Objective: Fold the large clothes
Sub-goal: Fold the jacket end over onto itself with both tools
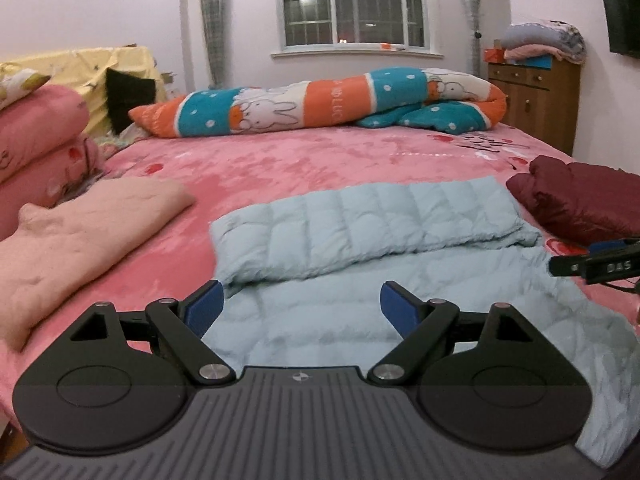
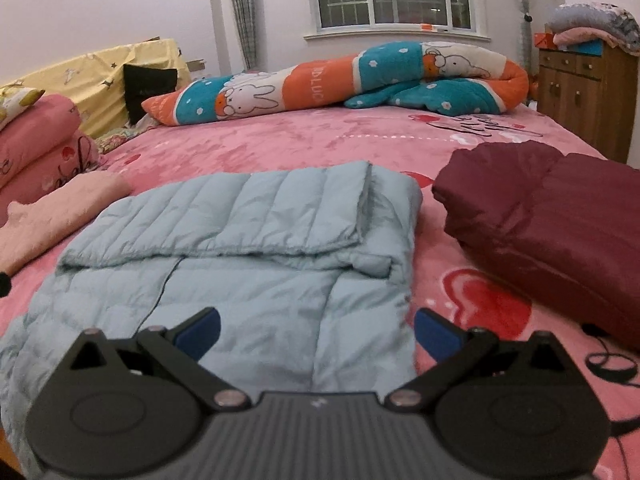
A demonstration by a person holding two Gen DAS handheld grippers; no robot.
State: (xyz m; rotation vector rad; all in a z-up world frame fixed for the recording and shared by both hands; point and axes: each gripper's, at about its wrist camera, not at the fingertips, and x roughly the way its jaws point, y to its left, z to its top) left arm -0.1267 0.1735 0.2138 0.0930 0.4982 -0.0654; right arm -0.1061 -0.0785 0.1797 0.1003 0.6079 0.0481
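A light blue quilted down jacket [image 1: 360,264] lies flat on the pink bed, its far part folded back over itself. The same jacket [image 2: 248,256] fills the middle of the right wrist view. My left gripper [image 1: 300,308] hangs open just above the jacket's near part, with nothing between its blue pads. My right gripper [image 2: 316,334] is also open, over the jacket's near right edge. The tip of the right gripper [image 1: 592,264] shows at the right edge of the left wrist view.
A folded maroon jacket [image 2: 552,232] lies right of the blue one. A folded pink garment [image 1: 80,236] lies to its left. Pink bedding is stacked at far left, a rolled rabbit-print quilt [image 1: 320,100] lies across the far side, and a wooden cabinet [image 2: 588,92] stands at back right.
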